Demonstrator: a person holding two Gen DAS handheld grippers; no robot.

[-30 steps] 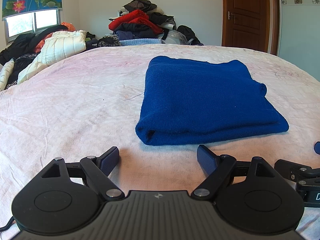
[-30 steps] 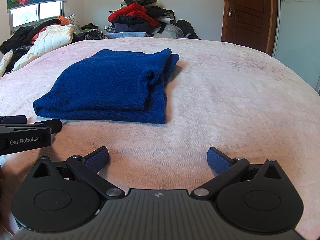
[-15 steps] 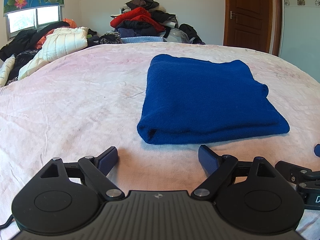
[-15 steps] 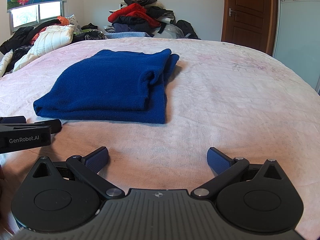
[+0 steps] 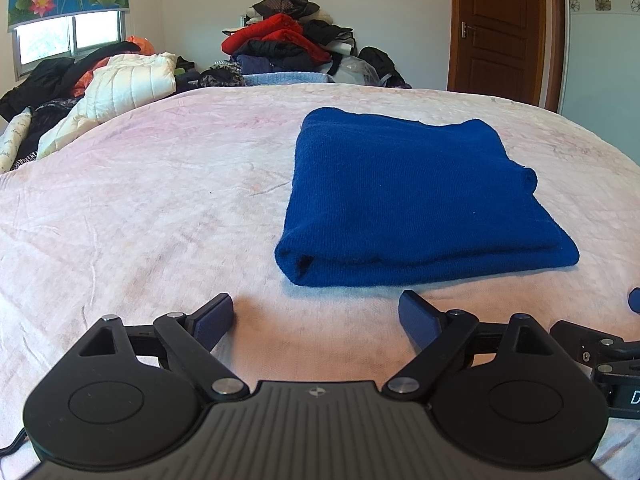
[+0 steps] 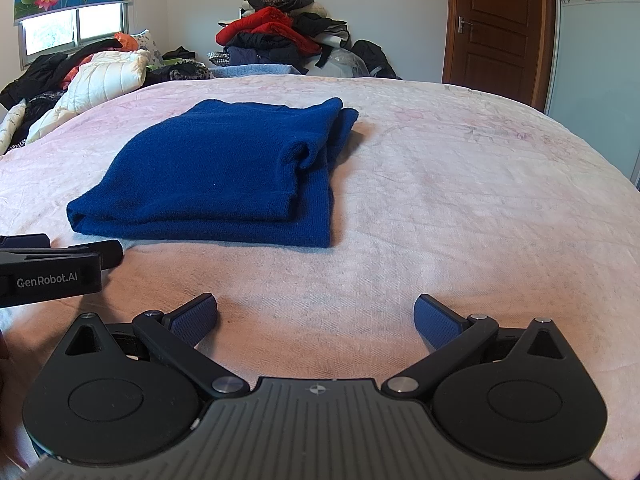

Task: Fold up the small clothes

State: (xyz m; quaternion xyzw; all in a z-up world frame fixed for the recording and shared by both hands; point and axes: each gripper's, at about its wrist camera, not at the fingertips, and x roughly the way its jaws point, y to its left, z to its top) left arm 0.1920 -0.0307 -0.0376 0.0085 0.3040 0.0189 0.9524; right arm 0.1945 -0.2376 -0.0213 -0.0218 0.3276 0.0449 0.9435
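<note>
While folded, the blue garment (image 5: pixel 404 200) lies mid-bed (image 5: pixel 140 220), bare sheet around.
Left tongs (image 5: pixel 316 314) and right tongs (image 6: pixel 316 316) gape empty, just short of it.

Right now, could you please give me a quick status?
Both hand-held grippers, left and right, open, empty. Blue garment folded on bed. Nothing in the way.

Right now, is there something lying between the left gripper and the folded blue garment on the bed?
Nothing visible. Only bare pink bedspread lies between the open left gripper and the near edge of the blue garment; the jaws are empty.
</note>
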